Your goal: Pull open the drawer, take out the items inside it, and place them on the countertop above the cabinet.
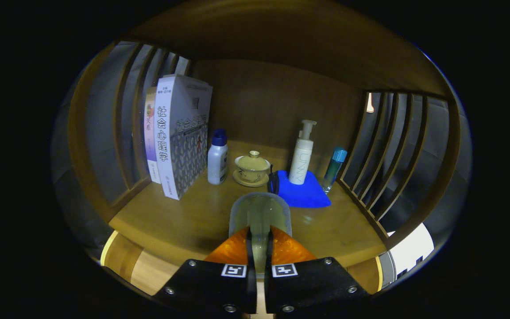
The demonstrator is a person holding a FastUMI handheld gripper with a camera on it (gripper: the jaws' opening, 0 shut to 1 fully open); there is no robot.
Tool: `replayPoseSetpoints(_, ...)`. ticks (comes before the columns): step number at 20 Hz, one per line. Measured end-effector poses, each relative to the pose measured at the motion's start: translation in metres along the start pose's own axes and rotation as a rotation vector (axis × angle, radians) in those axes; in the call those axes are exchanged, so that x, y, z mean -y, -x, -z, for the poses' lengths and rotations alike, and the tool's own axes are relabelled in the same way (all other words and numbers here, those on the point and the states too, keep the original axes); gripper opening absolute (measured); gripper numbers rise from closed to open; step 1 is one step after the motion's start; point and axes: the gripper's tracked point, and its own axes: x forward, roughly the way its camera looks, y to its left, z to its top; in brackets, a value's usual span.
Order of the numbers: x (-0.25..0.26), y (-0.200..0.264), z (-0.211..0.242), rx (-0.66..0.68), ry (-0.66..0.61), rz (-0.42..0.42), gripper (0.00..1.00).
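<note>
gripper (pixel 259 241) clenched on a clear glass (pixel 260 212), over the countertop (pixel 184 217), books (pixel 179 133), bottles, lidded cup (pixel 252 168) beyond

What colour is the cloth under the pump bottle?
Bright blue. The cloth under the pump bottle shows best in the gripper view.

Left: books (pixel 179 137) upright against the slats.
Centre: small bottle (pixel 217 157), then lidded cup (pixel 252 168) beside it.
Right: pump bottle (pixel 303 155) on the cloth (pixel 304 195); capped bottle (pixel 334 168) beyond.
Gripper (pixel 259 246): fingers closed on a clear scoop-shaped item (pixel 260 212).
</note>
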Motion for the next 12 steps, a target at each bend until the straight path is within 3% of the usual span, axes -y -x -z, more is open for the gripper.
replayPoseSetpoints(3,0.01,-0.019,-0.001,0.002,0.009,0.024,0.11)
replayPoseSetpoints(8,0.018,-0.036,-0.006,-0.018,-0.089,-0.024,0.19)
replayPoseSetpoints(12,0.023,-0.044,-0.006,-0.005,-0.071,-0.023,0.22)
